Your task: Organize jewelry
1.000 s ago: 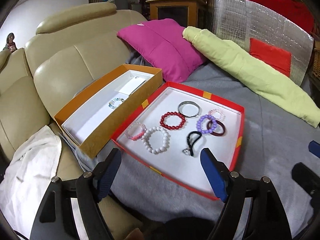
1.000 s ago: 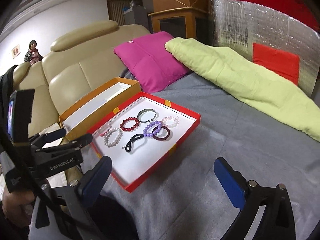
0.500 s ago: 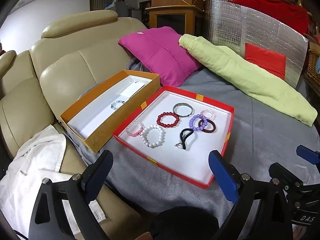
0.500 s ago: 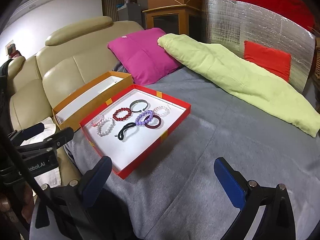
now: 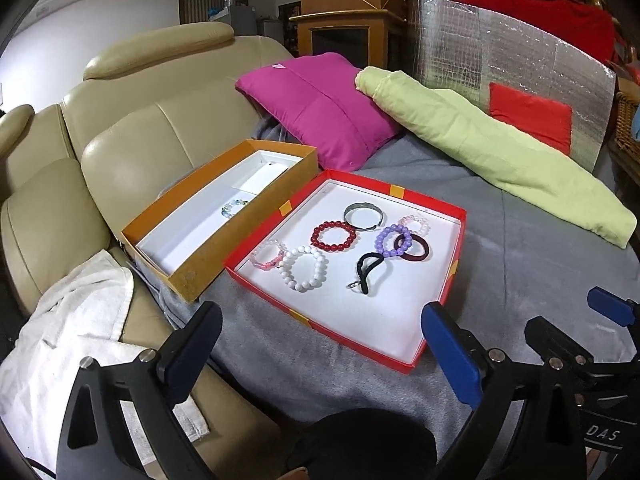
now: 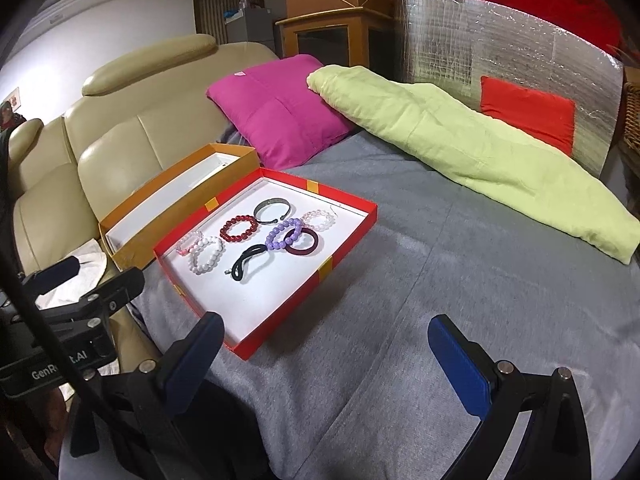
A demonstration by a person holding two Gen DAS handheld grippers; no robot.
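Note:
A red tray (image 5: 456, 272) (image 6: 352, 232) on a grey blanket holds several bracelets: a white bead one (image 5: 303, 268), a red bead one (image 5: 334, 235), a silver cuff (image 5: 363, 216), a purple bead one (image 5: 393, 241), a dark maroon ring (image 5: 416, 249), a pink one (image 5: 267, 255) and a black hair tie (image 5: 368, 270). An orange box (image 5: 208, 252) (image 6: 132, 240) beside it holds one pale bead bracelet (image 5: 234, 207). My left gripper (image 5: 320, 344) is open and empty, short of the tray's near edge. My right gripper (image 6: 324, 356) is open and empty, right of the tray.
A magenta pillow (image 5: 320, 108) and a rolled green blanket (image 5: 492, 152) lie behind the boxes. A beige leather sofa (image 5: 132, 120) is at the left, with a white cloth (image 5: 68, 328) on it. A silver foil panel (image 5: 520, 68) stands at the back right.
Both grippers have drawn back and up from the tray, so the boxes look smaller and farther. Nothing in the tray or the orange box has moved.

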